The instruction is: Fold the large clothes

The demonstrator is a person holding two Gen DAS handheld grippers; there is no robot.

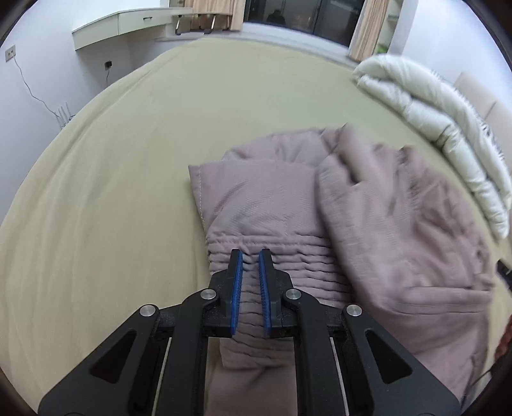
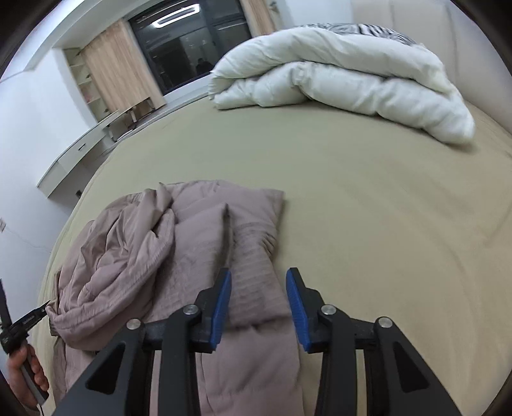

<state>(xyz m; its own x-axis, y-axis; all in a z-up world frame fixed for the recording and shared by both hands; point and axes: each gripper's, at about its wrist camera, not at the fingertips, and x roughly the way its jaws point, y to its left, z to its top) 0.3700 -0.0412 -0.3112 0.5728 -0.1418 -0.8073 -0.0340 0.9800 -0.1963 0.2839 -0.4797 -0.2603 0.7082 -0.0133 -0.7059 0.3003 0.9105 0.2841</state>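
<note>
A mauve padded jacket (image 1: 272,204) lies on the beige bed sheet (image 1: 112,179), partly folded, with a bunched part heaped on its right side. My left gripper (image 1: 250,256) has its jaws close together around the ribbed cuff of a sleeve (image 1: 256,278), which runs between the blue pads. In the right wrist view the jacket (image 2: 198,243) lies left of centre. My right gripper (image 2: 258,278) is open, hovering over another ribbed sleeve cuff (image 2: 256,272) without gripping it. The left gripper (image 2: 43,308) shows at the far left, at the heap's edge.
A folded white duvet (image 2: 345,83) lies at the far side of the bed, also in the left wrist view (image 1: 441,128). A white wall desk (image 1: 128,22) and curtains (image 2: 118,70) with a dark window stand beyond the bed. Bare sheet (image 2: 384,208) stretches right of the jacket.
</note>
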